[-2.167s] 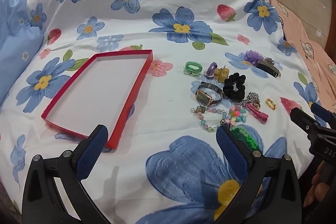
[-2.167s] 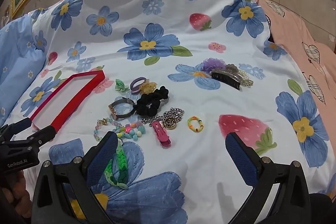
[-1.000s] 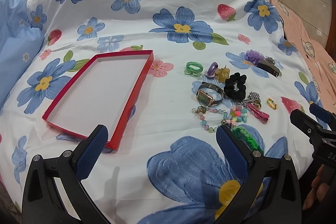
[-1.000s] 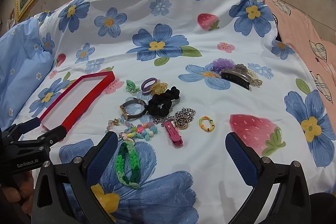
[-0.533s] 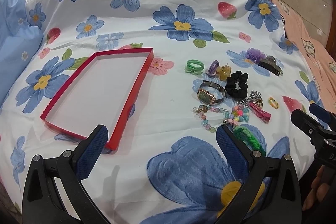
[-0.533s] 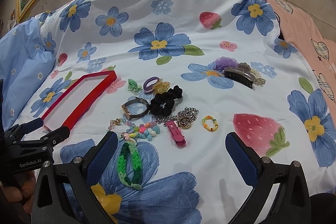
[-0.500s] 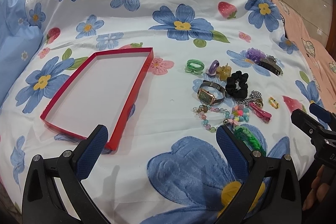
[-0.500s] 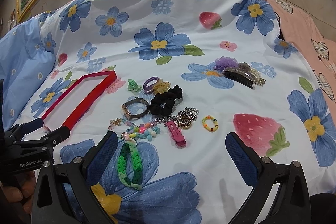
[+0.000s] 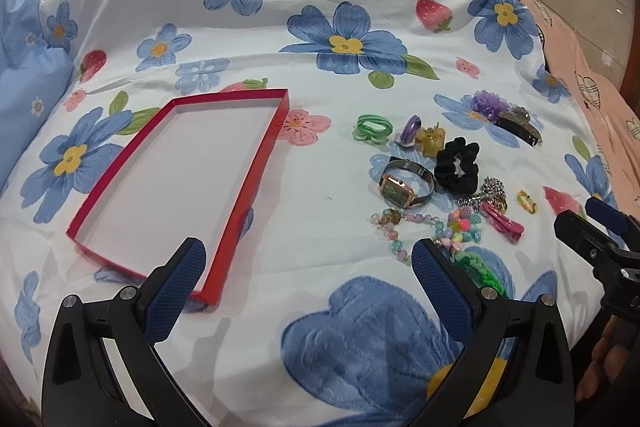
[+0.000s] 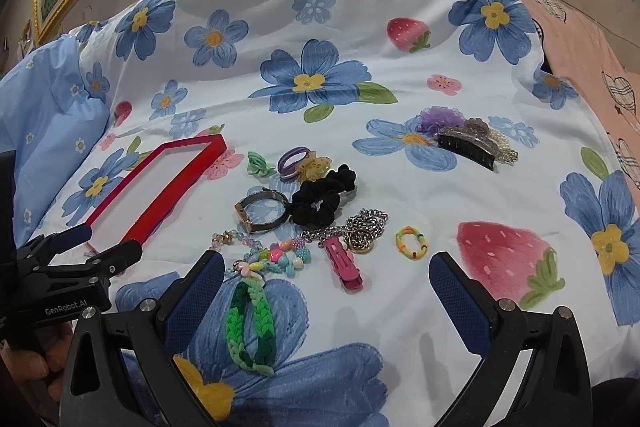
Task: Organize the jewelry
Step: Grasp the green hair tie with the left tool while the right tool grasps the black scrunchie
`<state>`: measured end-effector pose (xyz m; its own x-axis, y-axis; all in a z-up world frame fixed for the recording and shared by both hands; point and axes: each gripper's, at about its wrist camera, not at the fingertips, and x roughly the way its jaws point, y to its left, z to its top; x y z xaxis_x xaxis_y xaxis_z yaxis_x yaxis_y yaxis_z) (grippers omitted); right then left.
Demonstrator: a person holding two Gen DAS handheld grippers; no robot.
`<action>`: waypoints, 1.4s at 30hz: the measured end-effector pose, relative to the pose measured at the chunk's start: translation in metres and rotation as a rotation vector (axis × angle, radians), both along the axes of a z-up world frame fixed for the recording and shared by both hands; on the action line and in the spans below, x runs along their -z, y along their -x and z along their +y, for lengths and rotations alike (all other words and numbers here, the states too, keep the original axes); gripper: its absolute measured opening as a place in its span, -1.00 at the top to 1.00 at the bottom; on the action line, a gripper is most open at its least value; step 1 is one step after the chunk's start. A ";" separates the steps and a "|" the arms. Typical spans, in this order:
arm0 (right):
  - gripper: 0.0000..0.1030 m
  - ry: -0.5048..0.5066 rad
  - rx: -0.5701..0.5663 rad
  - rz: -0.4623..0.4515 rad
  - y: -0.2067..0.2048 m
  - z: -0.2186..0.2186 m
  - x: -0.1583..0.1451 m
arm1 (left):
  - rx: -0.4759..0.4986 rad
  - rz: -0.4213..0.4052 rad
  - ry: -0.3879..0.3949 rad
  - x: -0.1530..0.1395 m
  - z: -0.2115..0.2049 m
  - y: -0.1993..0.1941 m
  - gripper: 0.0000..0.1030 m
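two grippers hover over a flowered bedspread [image 10: 400, 39], both with jaws spread wide and holding nothing. the left gripper [image 9: 306, 267] has its left fingertip over the near corner of one red tray [image 9: 256, 163], which lies empty just ahead and left of those jaws, its long axis running away from them and leaning slightly right. seen from the right wrist, the left gripper's body bears the only readable writing, "genrobot.ai".

the jewelry sits in a loose cluster just ahead of the right gripper [image 10: 326, 277], and ahead-right of the left jaws. counted: one green braided bracelet [image 10: 250, 327] beside the right gripper's left fingertip, long axis pointing away from the jaws; one pink hair clip [image 10: 343, 264] between the fingertips, angled slightly left; one beaded necklace [image 10: 276, 259]; one watch [image 10: 260, 213] on its side; one black scrunchie [image 10: 322, 201]; one silver chain [image 10: 362, 229]; one small multicoloured ring [image 10: 411, 242]; one green hair tie [image 10: 258, 163]; one purple hair tie [image 10: 292, 157]; one yellow claw clip [image 10: 316, 165]. farther ahead-right lie one black claw clip [image 10: 468, 145] and one purple scrunchie [image 10: 438, 117].
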<state>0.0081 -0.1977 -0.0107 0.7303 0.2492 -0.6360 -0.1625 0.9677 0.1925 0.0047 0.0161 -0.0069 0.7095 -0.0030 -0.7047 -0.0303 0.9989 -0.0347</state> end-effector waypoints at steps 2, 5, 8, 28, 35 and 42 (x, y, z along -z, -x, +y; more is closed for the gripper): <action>-0.97 -0.010 -0.002 0.006 -0.004 -0.001 0.000 | 0.003 0.002 0.007 -0.001 0.002 -0.007 -1.00; -0.97 -0.017 0.001 0.012 -0.012 -0.003 0.001 | 0.013 0.006 0.021 -0.003 0.005 -0.016 -1.00; -0.96 -0.021 0.002 0.019 -0.020 -0.004 0.001 | 0.027 0.014 0.026 -0.005 0.007 -0.028 -0.93; -0.26 -0.082 -0.025 0.168 -0.105 -0.002 0.030 | 0.182 0.107 0.083 -0.002 -0.011 -0.141 -0.75; -0.04 -0.095 -0.033 0.233 -0.130 0.001 0.050 | 0.204 0.152 0.109 0.014 -0.023 -0.182 -0.61; 0.41 -0.101 -0.042 0.272 -0.142 0.004 0.064 | 0.243 0.218 0.173 0.036 -0.027 -0.202 0.14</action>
